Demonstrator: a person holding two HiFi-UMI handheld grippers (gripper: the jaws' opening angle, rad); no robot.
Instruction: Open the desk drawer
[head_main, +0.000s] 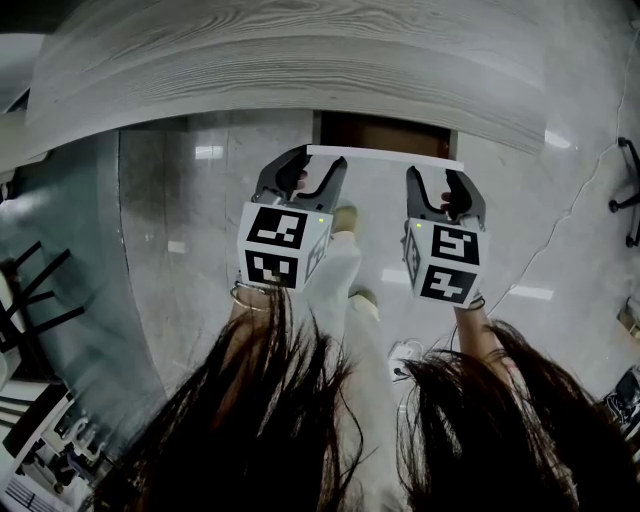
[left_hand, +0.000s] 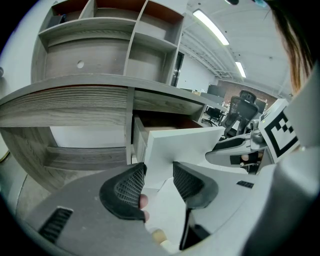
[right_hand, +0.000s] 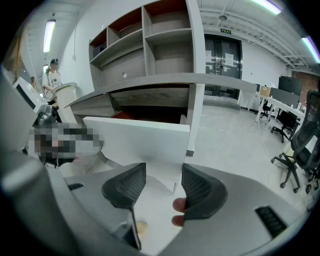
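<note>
A: Your drawer (head_main: 385, 154) is open. It stands out from under the desk (head_main: 300, 60), its white front toward you and the dark brown inside showing behind it.

B: From your left gripper (left_hand: 159, 175) the same: the drawer (left_hand: 180, 145) juts out of the desk (left_hand: 65, 100) just right of a grey upright, below the shelves (left_hand: 100, 50).

A: That gripper's jaws stand well apart and grip nothing. The front's lower left corner shows in the gap between them. Whether a pad touches it, I cannot tell.

B: From above, your left gripper (head_main: 312, 172) sits at the front's left end and your right gripper (head_main: 446, 185) at its right end. Both point away from you, toward the desk.

A: Your right gripper (right_hand: 163, 177) is also wide, with nothing clamped. The drawer (right_hand: 135, 140) fills the view beyond its jaws, its right corner above the gap.

B: Again, contact there is unclear. Your fingertips (right_hand: 179, 205) show by the right pad, and on the other gripper your fingertips (left_hand: 143, 201) show by the left pad.

A: Far right in that view there is an office chair (right_hand: 302, 145) on the pale floor (right_hand: 235, 140). A person (right_hand: 52, 75) stands far left, past the desk (right_hand: 150, 82).
</note>
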